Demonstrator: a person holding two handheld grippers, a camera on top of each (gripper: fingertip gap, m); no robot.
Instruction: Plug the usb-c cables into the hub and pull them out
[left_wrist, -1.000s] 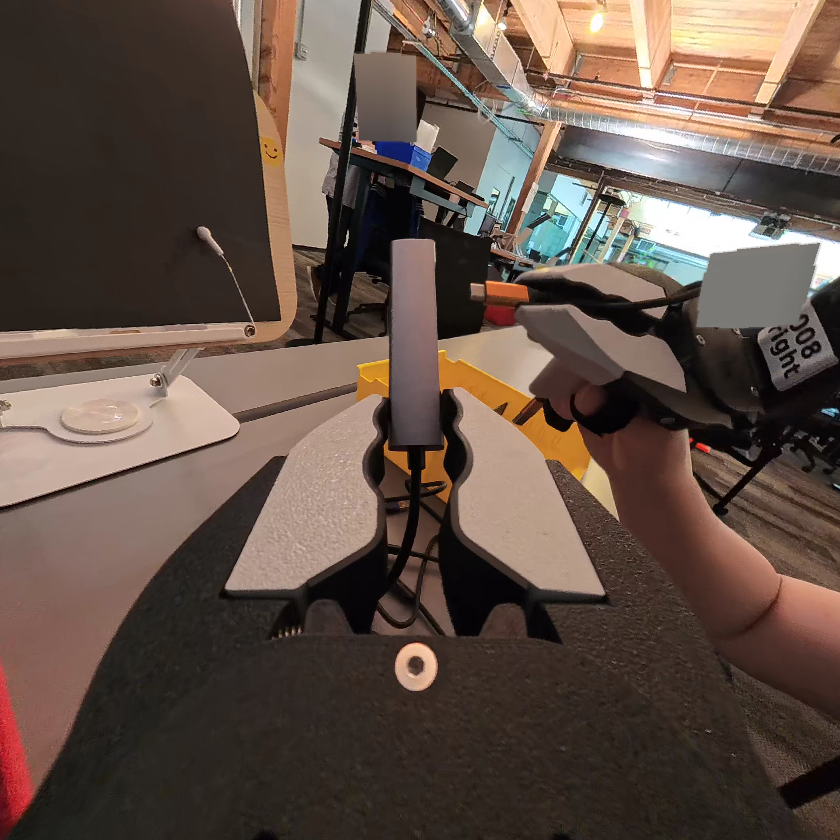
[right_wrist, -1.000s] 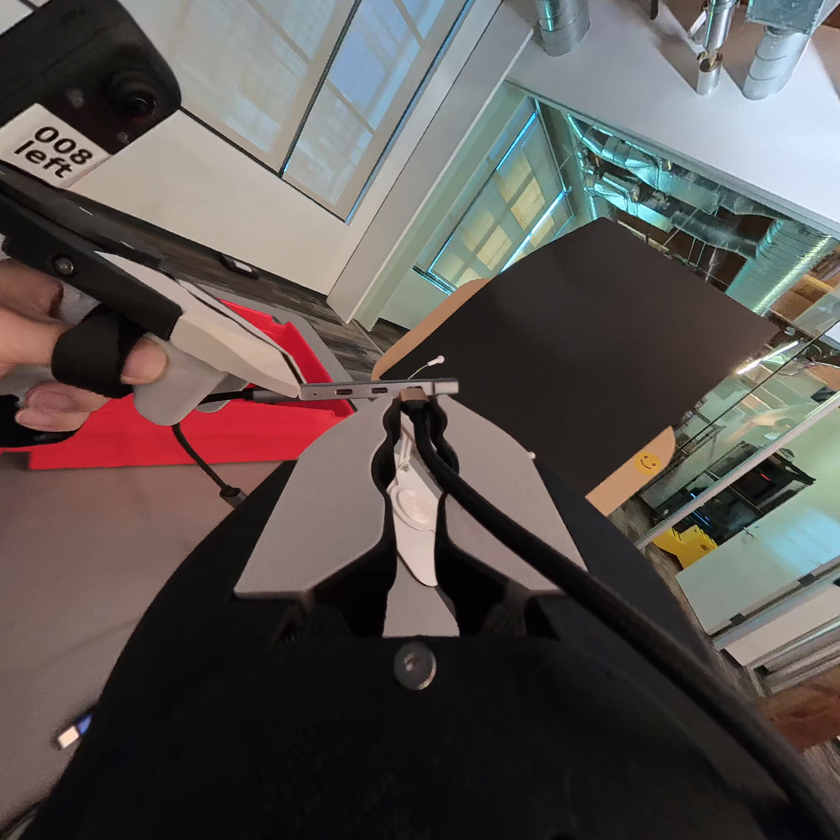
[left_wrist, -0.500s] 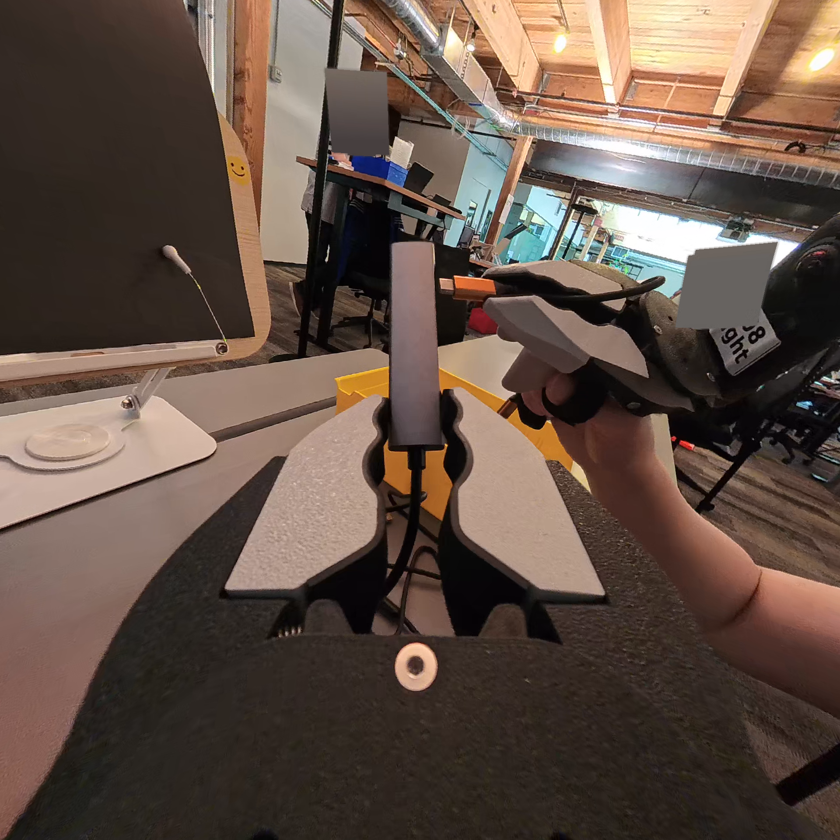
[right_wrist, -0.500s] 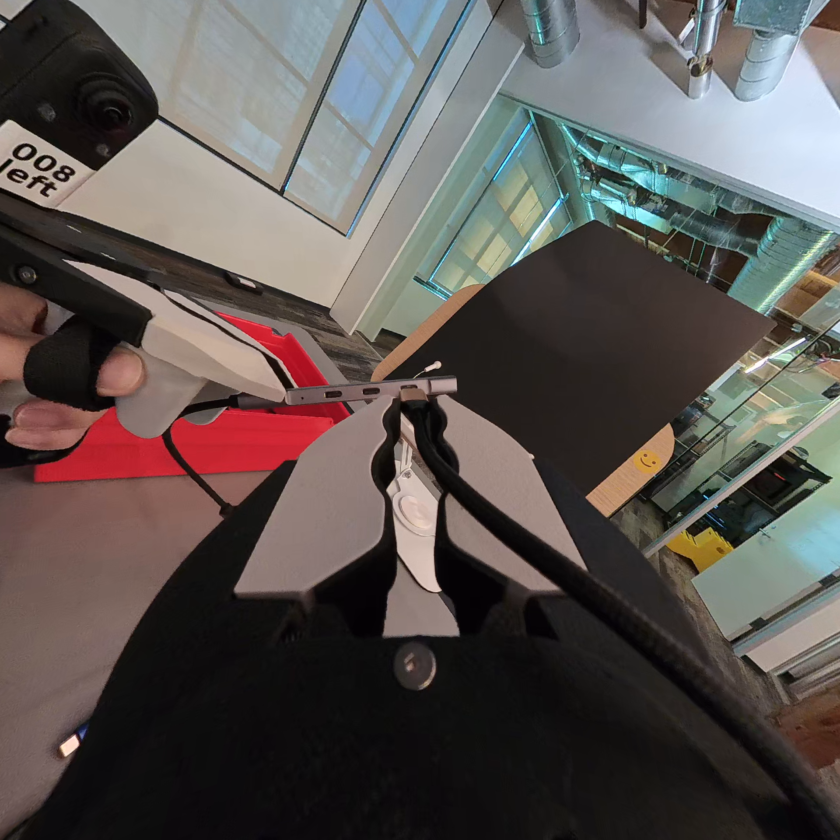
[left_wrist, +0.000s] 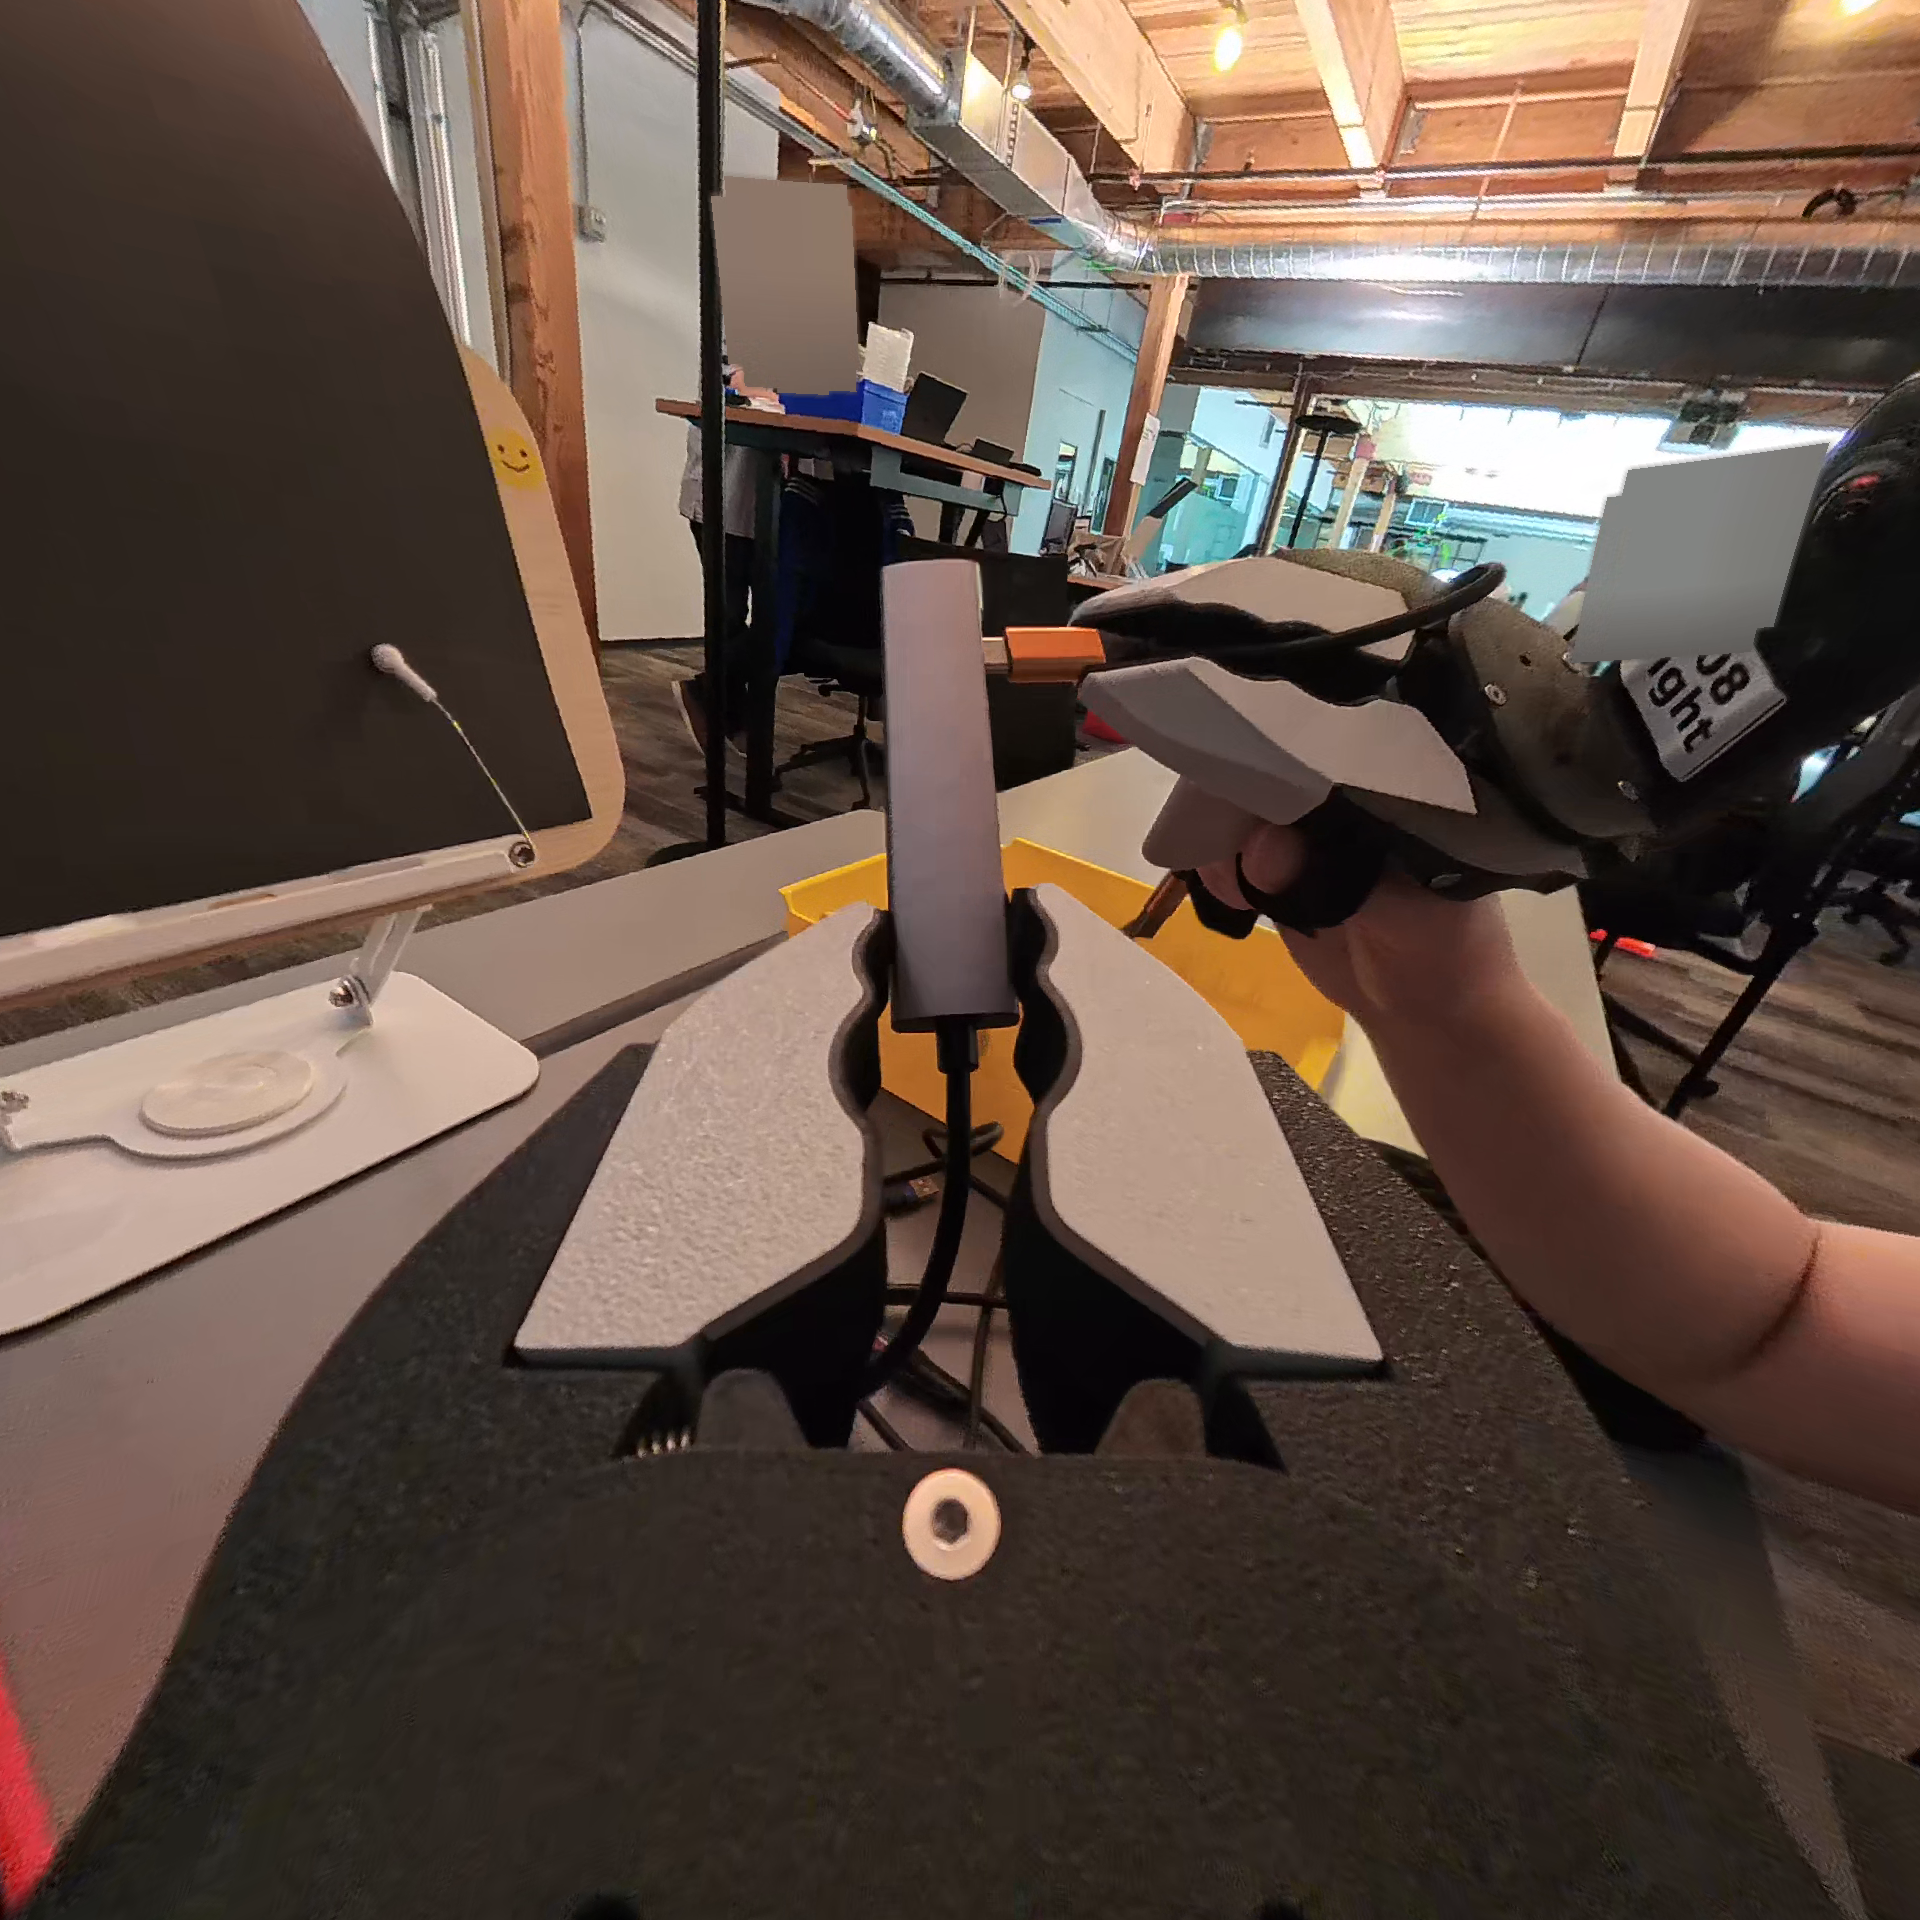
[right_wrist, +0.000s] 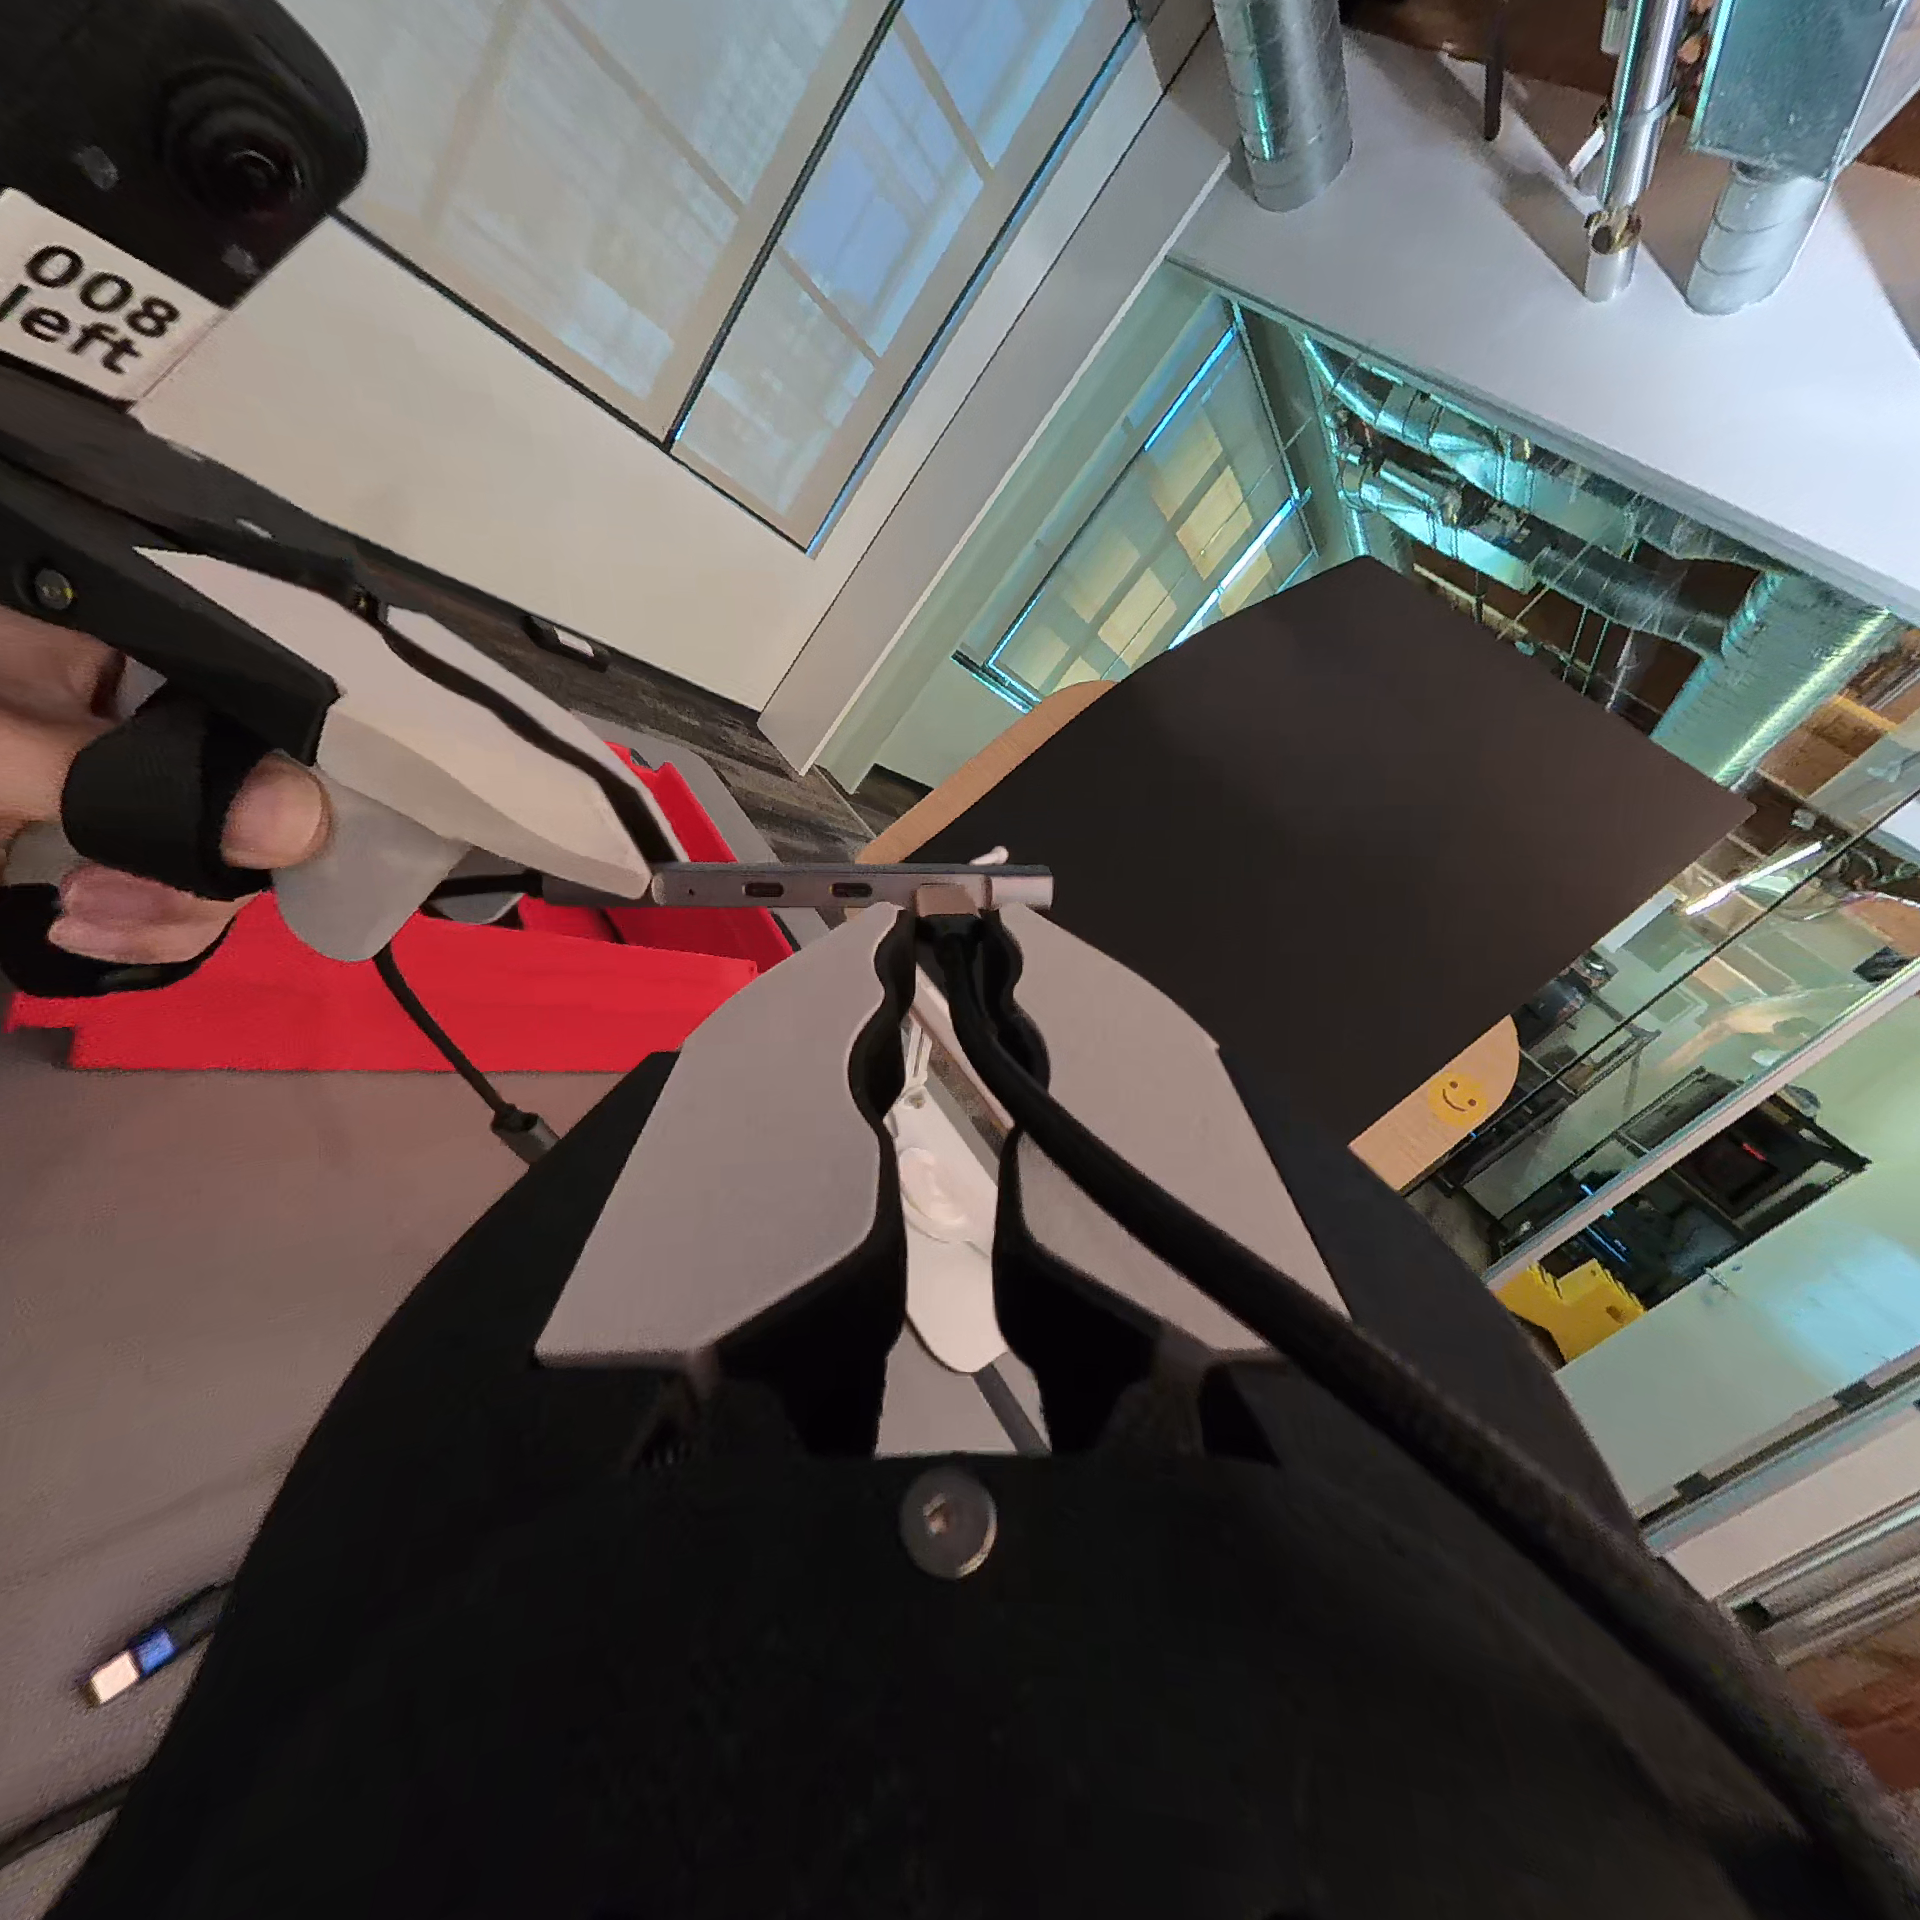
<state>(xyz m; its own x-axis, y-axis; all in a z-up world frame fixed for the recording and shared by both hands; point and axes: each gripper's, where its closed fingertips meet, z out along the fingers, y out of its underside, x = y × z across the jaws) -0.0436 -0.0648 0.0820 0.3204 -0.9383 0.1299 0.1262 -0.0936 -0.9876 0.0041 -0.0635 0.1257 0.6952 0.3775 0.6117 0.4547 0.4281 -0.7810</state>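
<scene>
A person's left gripper (left_wrist: 951, 971) clamps the lower end of a slim grey hub (left_wrist: 940, 790), holding it upright above the grey table (left_wrist: 208, 1371), its own black lead (left_wrist: 951, 1174) hanging between the jaws. The right gripper (right_wrist: 945, 925) pinches an orange-collared usb-c plug (left_wrist: 1049, 655), black cable (right_wrist: 1195, 1174) trailing back, with its metal tip seated in a port on the hub's side edge beside 2 vacant ports (right_wrist: 805, 890). A yellow bin (left_wrist: 1226, 966) sits behind; a red bin (right_wrist: 416, 997) lies farther left.

Matt metal hub (left_wrist: 940, 790), rough-textured claw (left_wrist: 948, 966) pads
</scene>
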